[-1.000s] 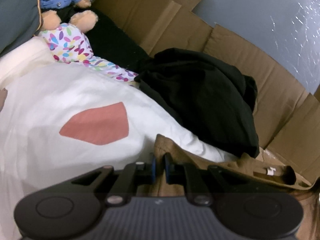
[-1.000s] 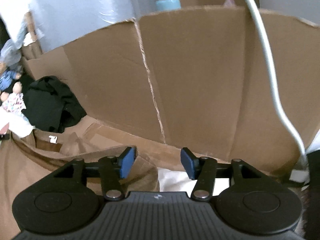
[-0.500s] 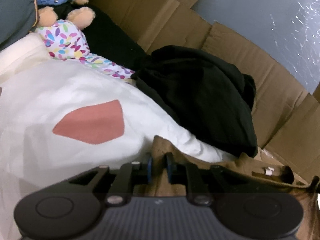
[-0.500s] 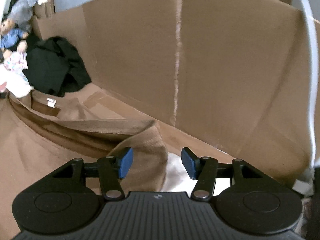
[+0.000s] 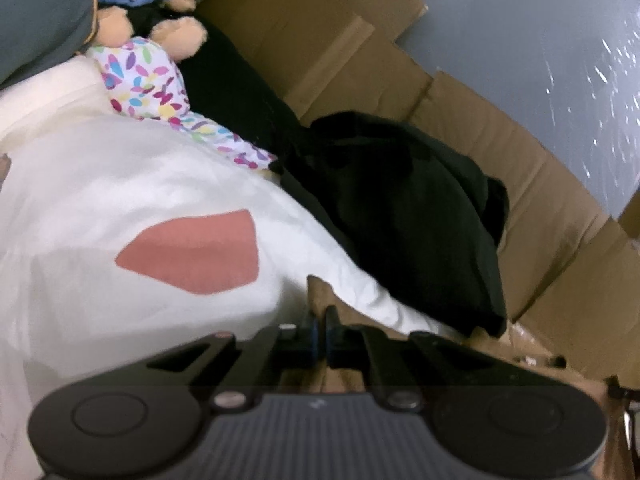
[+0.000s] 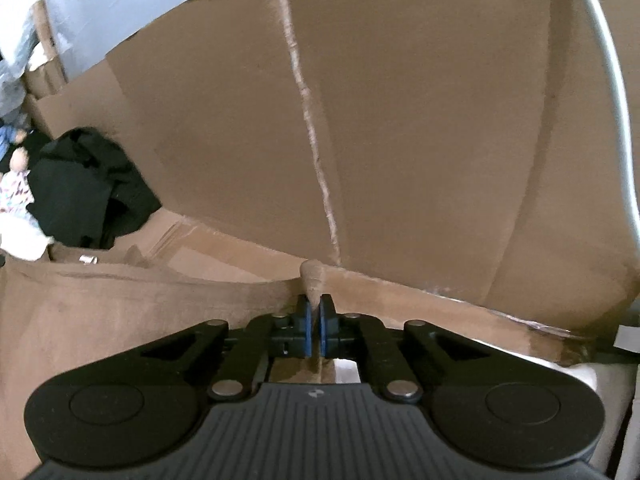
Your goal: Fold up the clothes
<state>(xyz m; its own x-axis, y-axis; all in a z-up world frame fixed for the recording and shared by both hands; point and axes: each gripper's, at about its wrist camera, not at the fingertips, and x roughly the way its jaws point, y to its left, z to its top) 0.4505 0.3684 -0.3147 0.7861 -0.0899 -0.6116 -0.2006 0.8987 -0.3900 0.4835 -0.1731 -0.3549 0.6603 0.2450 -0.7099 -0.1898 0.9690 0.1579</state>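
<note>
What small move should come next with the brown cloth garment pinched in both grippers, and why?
Probably lift both together. The left gripper and right gripper are each shut on an edge of the brown cloth garment, which lies slack beside the crumpled black garment.

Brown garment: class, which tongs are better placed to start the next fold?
Neither alone, probably. The left tongs and the right tongs are each shut on an edge of the brown garment, which spans between them, so both would likely lift together.

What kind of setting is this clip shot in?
Probably a home bedroom or storage corner: white bedding with soft toys, a heap of black clothes, and flattened cardboard as a backdrop.
</note>
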